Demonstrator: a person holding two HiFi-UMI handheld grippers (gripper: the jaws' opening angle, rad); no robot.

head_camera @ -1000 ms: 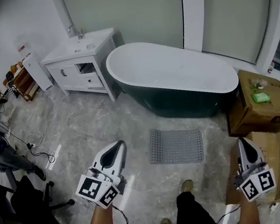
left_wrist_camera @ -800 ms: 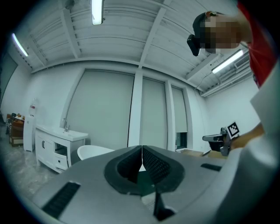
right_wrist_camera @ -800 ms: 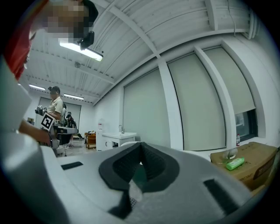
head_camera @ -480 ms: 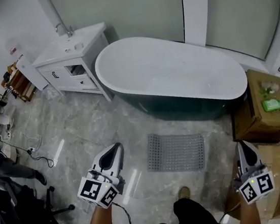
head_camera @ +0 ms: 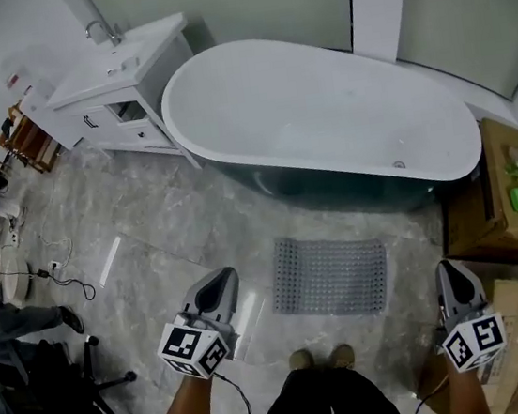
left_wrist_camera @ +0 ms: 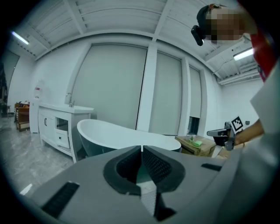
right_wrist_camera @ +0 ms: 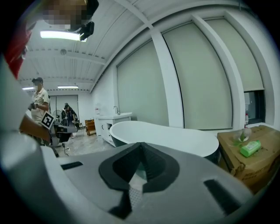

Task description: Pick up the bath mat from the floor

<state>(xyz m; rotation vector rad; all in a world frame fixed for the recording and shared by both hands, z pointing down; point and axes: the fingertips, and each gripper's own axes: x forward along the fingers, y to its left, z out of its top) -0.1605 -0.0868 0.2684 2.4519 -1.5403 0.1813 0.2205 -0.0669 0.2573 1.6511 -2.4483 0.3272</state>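
Note:
A grey perforated bath mat (head_camera: 330, 275) lies flat on the marble floor in front of the bathtub (head_camera: 322, 108). My left gripper (head_camera: 221, 280) hovers above the floor just left of the mat, shut with nothing in it. My right gripper (head_camera: 447, 271) hangs to the right of the mat, over the cardboard boxes, also shut and empty. In the left gripper view the left gripper (left_wrist_camera: 141, 149) points level at the bathtub (left_wrist_camera: 113, 133); its pads touch. In the right gripper view the right gripper (right_wrist_camera: 141, 146) also faces the bathtub (right_wrist_camera: 166, 133). Neither gripper view shows the mat.
A white vanity cabinet with a sink (head_camera: 110, 84) stands left of the tub. Cardboard boxes (head_camera: 514, 205) are stacked at the right, one with a green packet on top. A black office chair (head_camera: 68, 406) and cables (head_camera: 60, 275) lie at the left. My shoes (head_camera: 322, 359) are just below the mat.
The head view has shifted forward and down: tub and mat now sit lower and nearer to my feet. Both grippers keep about the same place in the view and stay shut.

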